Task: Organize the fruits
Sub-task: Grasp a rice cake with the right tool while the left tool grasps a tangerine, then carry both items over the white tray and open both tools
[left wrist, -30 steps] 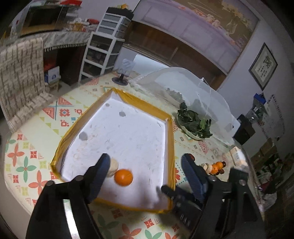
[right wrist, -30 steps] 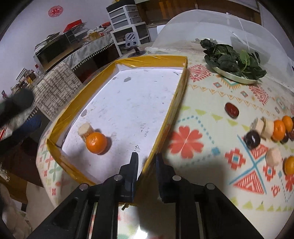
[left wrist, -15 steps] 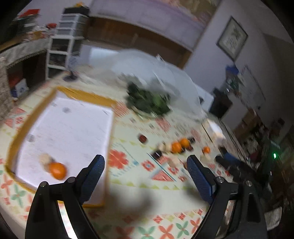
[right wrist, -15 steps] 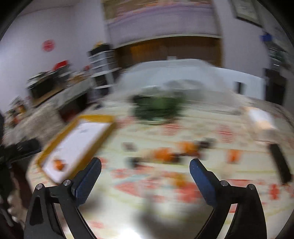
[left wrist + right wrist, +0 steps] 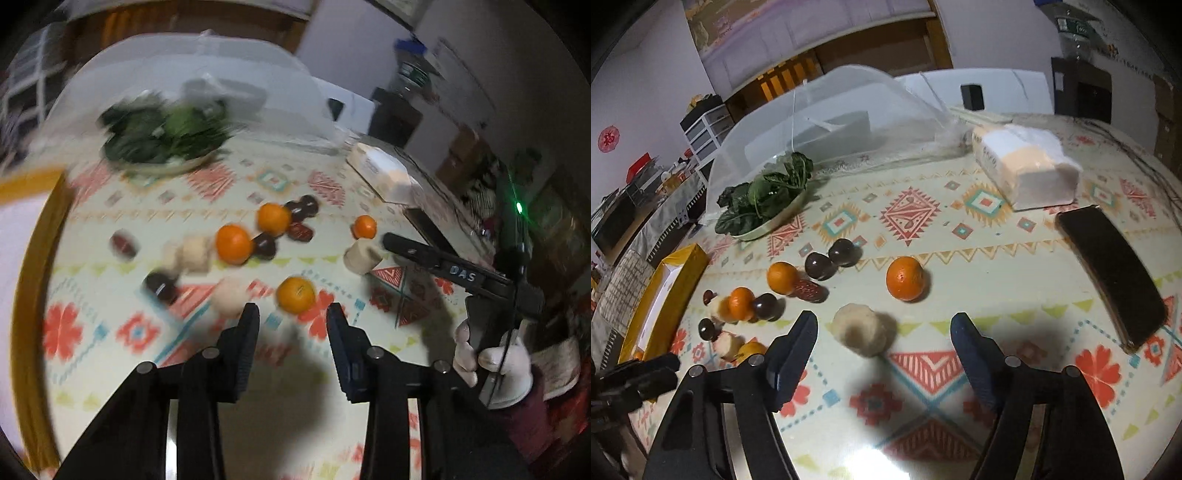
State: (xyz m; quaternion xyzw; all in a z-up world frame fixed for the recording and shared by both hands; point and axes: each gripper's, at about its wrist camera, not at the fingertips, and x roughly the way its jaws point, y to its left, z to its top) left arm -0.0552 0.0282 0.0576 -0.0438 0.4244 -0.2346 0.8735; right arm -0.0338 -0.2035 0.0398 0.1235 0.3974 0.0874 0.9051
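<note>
Four oranges: scattered on the patterned tablecloth; one lies alone ahead of the right gripper, another just ahead of the left gripper
Pale fruit: one round piece lies between the right gripper's fingertips' line and the lone orange, touching neither finger
Dark fruit: two round ones side by side, with a red date near them beside an orange
Cluster: more oranges, pale pieces and dark fruit bunched at the left, near the yellow tray
Left gripper: jaws partly apart, holding nothing, above the cloth
Right gripper: jaws wide apart, holding nothing
Greens: on a plate at the edge of the mesh cover
Tissue pack: far right of the cloth
Dark case: right edge, well apart from the fruit
</note>
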